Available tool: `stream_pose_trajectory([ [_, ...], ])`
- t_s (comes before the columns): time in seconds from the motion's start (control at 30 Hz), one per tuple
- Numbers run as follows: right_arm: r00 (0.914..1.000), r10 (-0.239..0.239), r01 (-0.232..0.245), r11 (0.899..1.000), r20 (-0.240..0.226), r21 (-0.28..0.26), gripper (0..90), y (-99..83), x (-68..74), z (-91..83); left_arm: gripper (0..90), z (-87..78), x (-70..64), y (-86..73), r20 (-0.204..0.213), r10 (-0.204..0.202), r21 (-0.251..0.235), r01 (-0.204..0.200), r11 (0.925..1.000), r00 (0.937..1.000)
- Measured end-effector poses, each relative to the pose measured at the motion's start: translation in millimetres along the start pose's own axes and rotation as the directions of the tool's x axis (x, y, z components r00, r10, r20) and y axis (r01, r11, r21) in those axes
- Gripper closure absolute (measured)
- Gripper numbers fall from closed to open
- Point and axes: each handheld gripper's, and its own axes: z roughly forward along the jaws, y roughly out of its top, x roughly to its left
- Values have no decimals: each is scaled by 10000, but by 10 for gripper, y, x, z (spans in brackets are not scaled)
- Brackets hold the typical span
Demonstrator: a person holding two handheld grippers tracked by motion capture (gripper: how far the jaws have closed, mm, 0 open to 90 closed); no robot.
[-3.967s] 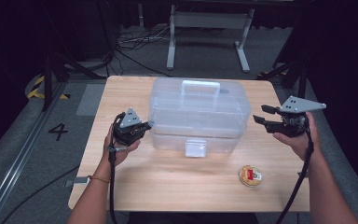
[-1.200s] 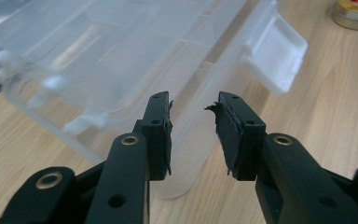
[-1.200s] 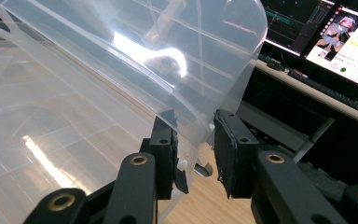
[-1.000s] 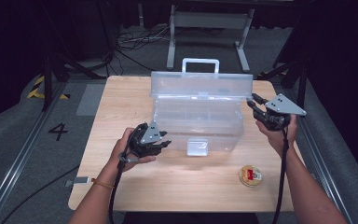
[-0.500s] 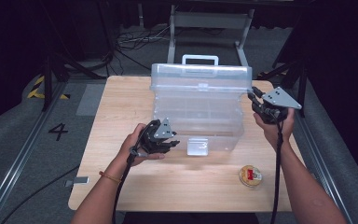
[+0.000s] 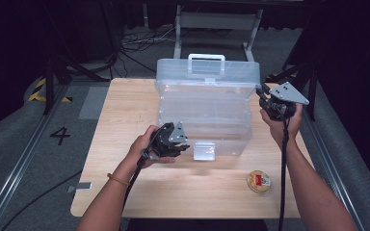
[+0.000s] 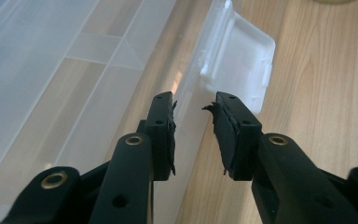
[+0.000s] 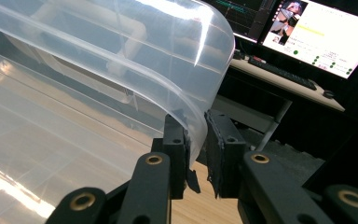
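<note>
Wooden table (image 6: 125, 110); lid (image 6: 207, 72) now upright; left gripper (image 6: 185, 147) nearer latch (image 6: 204, 150).

The high view looks forward and down over the wooden table (image 6: 125, 106); both gripper views sit close (nearly touching) against the clear plastic lidded box (image 6: 204, 103) (image 7: 51, 70) (image 8: 74, 93).
</note>
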Motion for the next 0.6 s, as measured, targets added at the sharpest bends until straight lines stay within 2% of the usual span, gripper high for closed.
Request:
stream_pose_trajectory([
  [0.1, 10000, 89, -89, 10000, -14, -14, 788, 15, -13, 21, 633, -13, 2, 33, -121, 128, 111, -127, 9999, 9998],
  [0.17, 9999, 153, -153, 9999, -76, 0, 788, 23, -25, 33, 607, -18, 24, 43, -241, -62, 264, 68, 9996, 9997],
  [0.2, 9999, 130, -130, 9999, -80, 11, 788, 28, -29, 37, 608, -12, 42, 42, -109, -108, 320, 111, 9994, 9999],
  [0.23, 9999, 83, -83, 10000, -88, 6, 789, 32, -33, 40, 601, 5, 52, 40, 28, -84, 458, 83, 9989, 10000],
  [0.3, 9999, 17, -17, 10000, -107, -8, 790, 32, -37, 45, 579, 46, 54, 45, -32, 137, 1077, -133, 9941, 9999],
  [0.33, 9999, 24, -24, 10000, -103, 0, 790, 32, -39, 46, 571, 70, 62, 45, 102, 151, 1261, -163, 9919, 9998],
  [0.4, 9999, 32, -32, 10000, -115, 28, 791, 38, -44, 52, 561, 109, 73, 39, 92, 82, 1413, -94, 9899, 9999],
  [0.5, 9998, 134, -134, 9999, -116, 11, 791, 56, -61, 79, 564, 188, 120, 12, 312, -63, 1615, 12, 9869, 9995],
  [0.6, 9998, 200, -200, 9998, -51, 21, 794, 77, -67, 106, 611, 237, 150, -19, 261, -121, 1716, 74, 9851, 9996],
])
